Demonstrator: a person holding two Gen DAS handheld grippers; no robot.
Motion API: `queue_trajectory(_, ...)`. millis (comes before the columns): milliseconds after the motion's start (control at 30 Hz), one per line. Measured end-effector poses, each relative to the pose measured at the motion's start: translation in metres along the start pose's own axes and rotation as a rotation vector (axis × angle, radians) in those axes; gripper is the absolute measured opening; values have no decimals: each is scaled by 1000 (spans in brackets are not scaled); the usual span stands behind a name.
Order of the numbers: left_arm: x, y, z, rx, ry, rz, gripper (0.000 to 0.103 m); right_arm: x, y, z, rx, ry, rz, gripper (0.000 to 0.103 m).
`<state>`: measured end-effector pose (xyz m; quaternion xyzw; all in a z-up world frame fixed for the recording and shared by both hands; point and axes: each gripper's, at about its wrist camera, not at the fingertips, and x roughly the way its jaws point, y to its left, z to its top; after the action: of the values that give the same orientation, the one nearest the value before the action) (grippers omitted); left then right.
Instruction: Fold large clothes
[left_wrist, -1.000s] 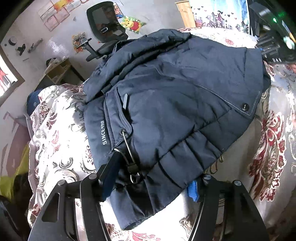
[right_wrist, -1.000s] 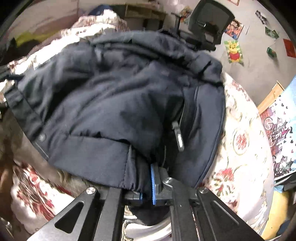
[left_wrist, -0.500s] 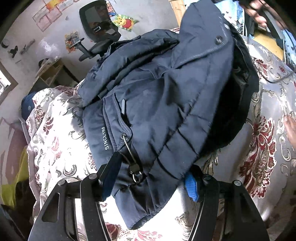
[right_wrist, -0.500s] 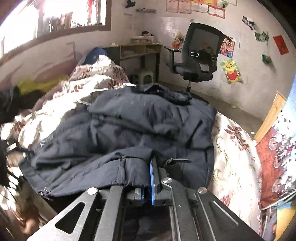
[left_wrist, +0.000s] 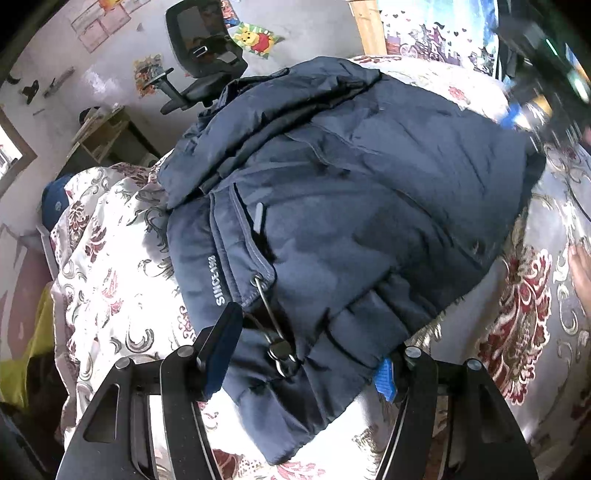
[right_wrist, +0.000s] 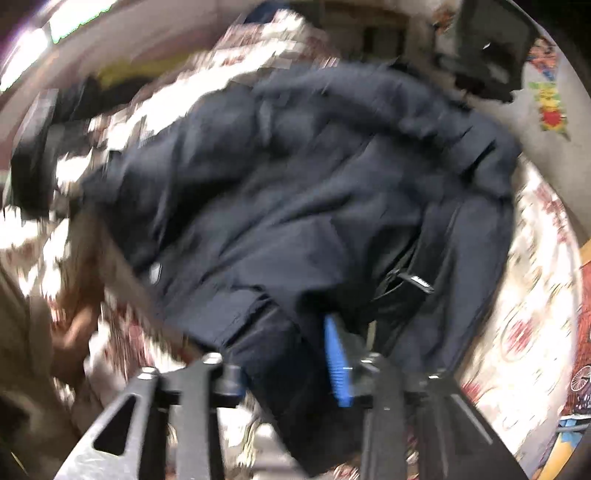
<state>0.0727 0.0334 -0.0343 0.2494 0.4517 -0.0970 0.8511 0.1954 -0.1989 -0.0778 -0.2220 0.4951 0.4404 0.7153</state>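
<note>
We see a dark blue jacket (left_wrist: 332, 206) lying bunched on a bed with a flowered cover (left_wrist: 110, 266). The left tool (left_wrist: 306, 354) pinches the jacket's near hem, its pads pressed into the padded cloth beside a metal clip (left_wrist: 273, 332). The right tool (right_wrist: 288, 354) (its view is badly blurred) has just been opening: its jaws stand apart with jacket cloth between them, and we cannot tell whether the pads touch it. An office chair (left_wrist: 199, 55) stands behind the bed.
</note>
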Motion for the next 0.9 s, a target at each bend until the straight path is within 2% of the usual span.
queue_trajectory(100, -1, 8, 10, -45, -20, -5, 58, 20, 13, -14, -11, 29, -14, 56)
queue_trajectory(167, -1, 10, 14, -57, -25, -9, 58, 30, 19, -20, -9, 44, -20, 57)
queue_trajectory(367, 0, 5, 14, -30, -28, 8, 58, 60, 46, -35, -92, 84, -81, 75)
queue_trajectory(467, -1, 8, 15, -57, -32, -2, 58, 70, 53, -38, -87, 80, -134, 75)
queue_trajectory(533, 0, 11, 16, -72, -33, -10, 56, 79, 53, -40, -32, 80, -193, 75)
queue_trajectory(733, -5, 8, 23, -66, -46, -17, 42, 84, 76, -45, -32, 36, -374, 71)
queue_trajectory(767, -6, 8, 24, -64, -50, -17, 40, 84, 79, -46, -33, 32, -387, 67)
queue_trajectory(800, -7, 8, 25, -64, -56, -20, 38, 81, 78, -47, -27, 23, -418, 56)
queue_trajectory(867, -9, 7, 26, -66, -64, -22, 38, 78, 77, -47, -19, 12, -433, 49)
queue_trajectory(900, -9, 8, 27, -67, -67, -21, 37, 75, 76, -46, -21, 0, -452, 42)
